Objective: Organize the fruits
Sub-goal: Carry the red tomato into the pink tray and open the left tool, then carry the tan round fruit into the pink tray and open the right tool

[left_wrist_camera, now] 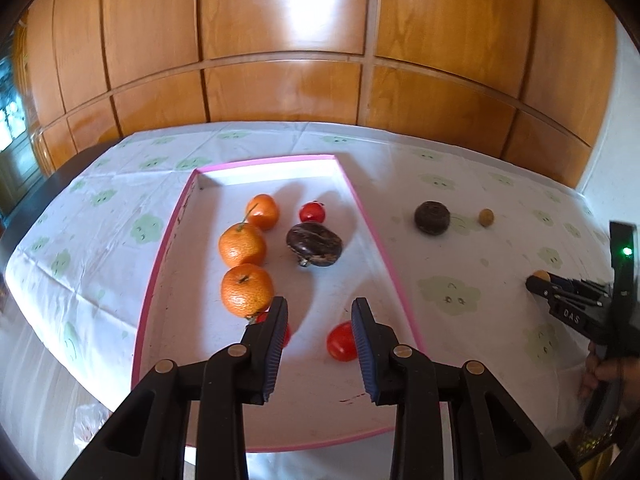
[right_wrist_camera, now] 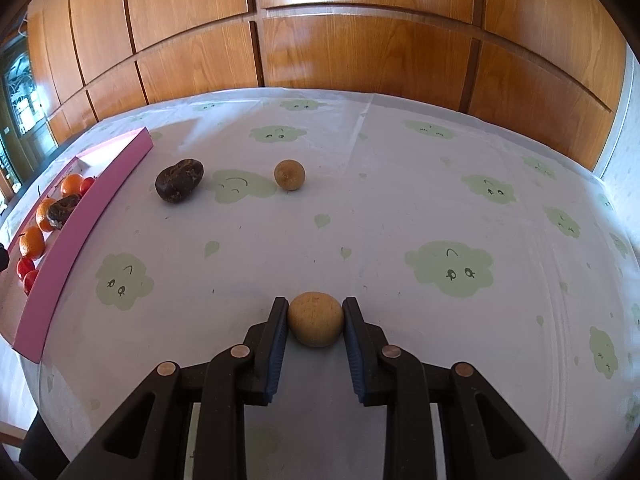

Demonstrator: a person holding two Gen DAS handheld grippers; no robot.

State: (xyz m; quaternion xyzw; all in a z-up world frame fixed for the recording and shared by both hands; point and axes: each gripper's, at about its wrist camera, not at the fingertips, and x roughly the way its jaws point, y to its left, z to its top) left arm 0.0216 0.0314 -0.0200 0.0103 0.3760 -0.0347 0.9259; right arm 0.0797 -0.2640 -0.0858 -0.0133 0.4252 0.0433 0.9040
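The right gripper (right_wrist_camera: 315,322) is clamped on a tan round fruit (right_wrist_camera: 315,319) to the right of the pink tray (left_wrist_camera: 362,216); the left gripper (left_wrist_camera: 320,312) hangs over the tray, jaws apart and empty. Three oranges (left_wrist_camera: 241,244) lie inside the tray; a dark fruit (right_wrist_camera: 179,180) sits on the counter (right_wrist_camera: 400,200) just outside it.

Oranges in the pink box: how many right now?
3, in a line along the box's left side: the far orange, the middle orange, and the near orange by the left tool's tip. None seems hidden.
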